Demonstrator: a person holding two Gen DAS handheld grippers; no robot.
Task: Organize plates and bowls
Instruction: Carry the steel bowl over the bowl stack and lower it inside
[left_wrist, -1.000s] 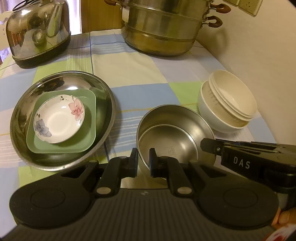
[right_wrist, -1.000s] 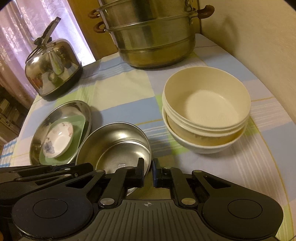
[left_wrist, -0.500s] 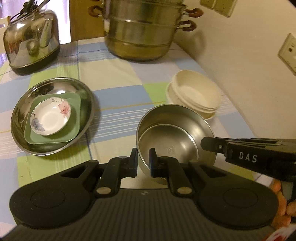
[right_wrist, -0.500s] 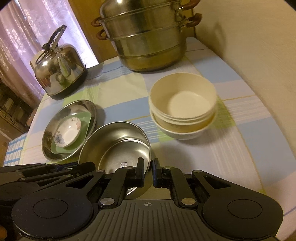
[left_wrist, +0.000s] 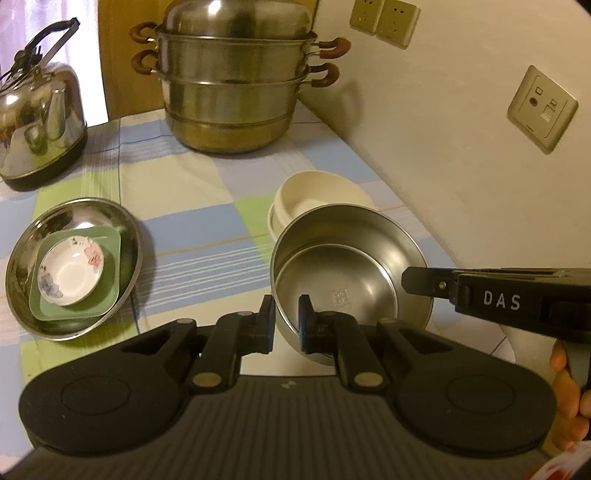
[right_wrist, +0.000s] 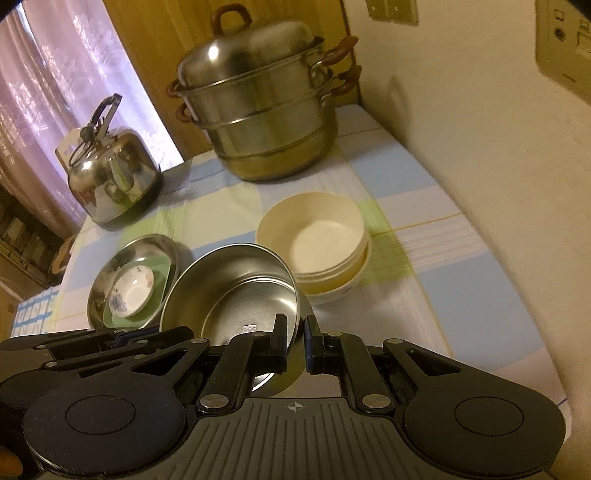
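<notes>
The steel bowl (left_wrist: 351, 266) hangs above the table (left_wrist: 207, 206), pinched at its rim from two sides. The left hand-held gripper (left_wrist: 287, 321) is clamped on the near rim, one finger inside the wall, one outside. The right hand-held gripper (right_wrist: 295, 341) is clamped on the rim likewise. Just behind the bowl sit the stacked cream bowls (right_wrist: 314, 240); the steel plate (left_wrist: 74, 269) lies to its left.

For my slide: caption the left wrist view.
Both grippers, left and right, clamp the steel bowl by its rim beside stacked cream bowls.
</notes>
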